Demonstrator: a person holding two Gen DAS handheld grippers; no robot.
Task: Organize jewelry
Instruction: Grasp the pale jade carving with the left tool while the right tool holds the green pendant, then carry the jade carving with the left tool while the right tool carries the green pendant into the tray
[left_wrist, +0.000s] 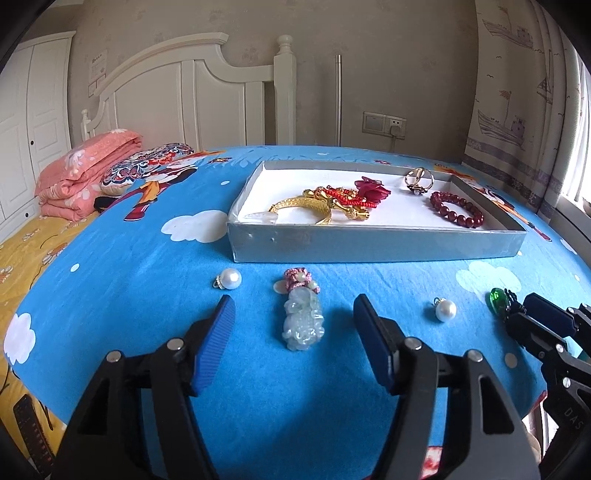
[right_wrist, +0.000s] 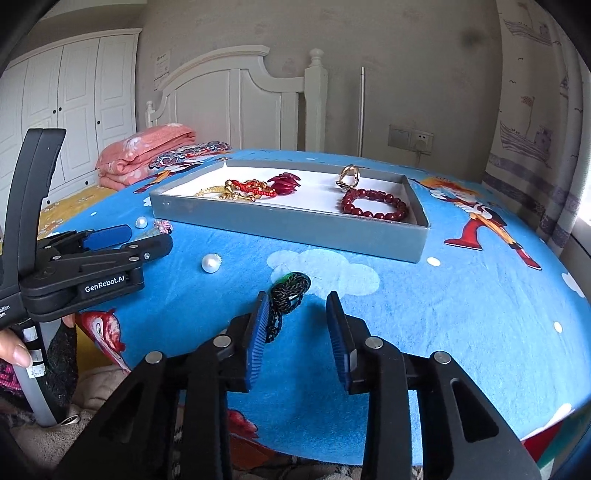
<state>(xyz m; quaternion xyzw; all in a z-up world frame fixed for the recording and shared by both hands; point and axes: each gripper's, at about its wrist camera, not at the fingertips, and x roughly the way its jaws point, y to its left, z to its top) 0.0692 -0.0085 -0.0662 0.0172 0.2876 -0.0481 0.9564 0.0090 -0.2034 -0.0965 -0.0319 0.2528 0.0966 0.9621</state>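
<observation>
A grey tray (left_wrist: 369, 249) (right_wrist: 288, 225) on the blue bedsheet holds a gold bangle (left_wrist: 303, 206), red cord pieces, a red flower, a gold ring (left_wrist: 419, 179) and a dark red bead bracelet (left_wrist: 456, 208) (right_wrist: 373, 205). My left gripper (left_wrist: 295, 317) is open around a pale jade pendant (left_wrist: 303, 321) lying on the sheet. Two pearls (left_wrist: 231, 278) (left_wrist: 445, 310) lie beside it. My right gripper (right_wrist: 297, 314) is open, its left finger (right_wrist: 258, 332) touching a green pendant on a black cord (right_wrist: 290, 288).
Folded pink quilt (left_wrist: 85, 166) and patterned pillow (left_wrist: 144, 166) lie at the back left by the white headboard. A wardrobe stands far left, a curtain and window on the right. The bed's near edge drops off just below the grippers.
</observation>
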